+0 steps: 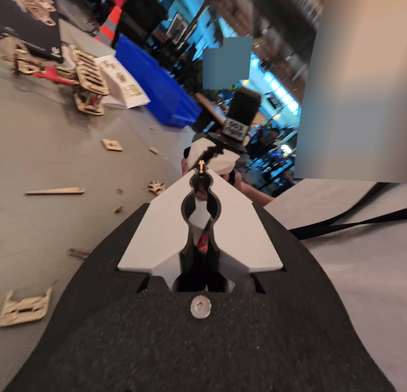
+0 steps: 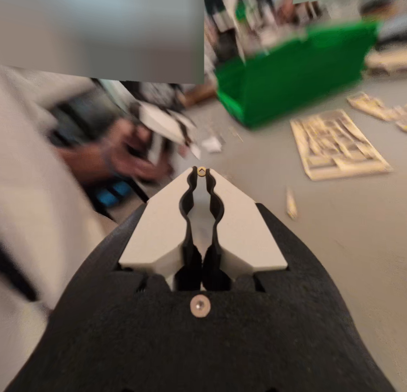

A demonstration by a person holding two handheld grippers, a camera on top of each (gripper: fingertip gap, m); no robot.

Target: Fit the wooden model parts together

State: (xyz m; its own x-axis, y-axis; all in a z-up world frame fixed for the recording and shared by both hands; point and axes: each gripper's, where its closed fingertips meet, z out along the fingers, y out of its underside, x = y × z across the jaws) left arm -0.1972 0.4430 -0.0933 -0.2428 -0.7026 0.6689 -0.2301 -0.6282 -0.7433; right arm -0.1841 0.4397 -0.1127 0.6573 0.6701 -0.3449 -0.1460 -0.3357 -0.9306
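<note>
Slippage was the main risk: each claw was clenched on a tiny part at its tips, the left claw (image 1: 200, 173) on a small pale T-shaped wooden pin (image 1: 201, 166), the right claw (image 2: 201, 172) on a little round tan wooden disc (image 2: 201, 172), so mating them in mid-air could twist either loose.

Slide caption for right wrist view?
Right gripper pinching a small round wooden piece at its tips above the grey table.

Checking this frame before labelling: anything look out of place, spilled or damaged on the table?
Nothing looks damaged. Small wood offcuts lie loose over the grey table, beside a thin strip, which looks like ordinary kit debris. Each tongs pinches a tiny wooden piece at its tips: left, right. The right wrist view is too blurred to check further.
</note>
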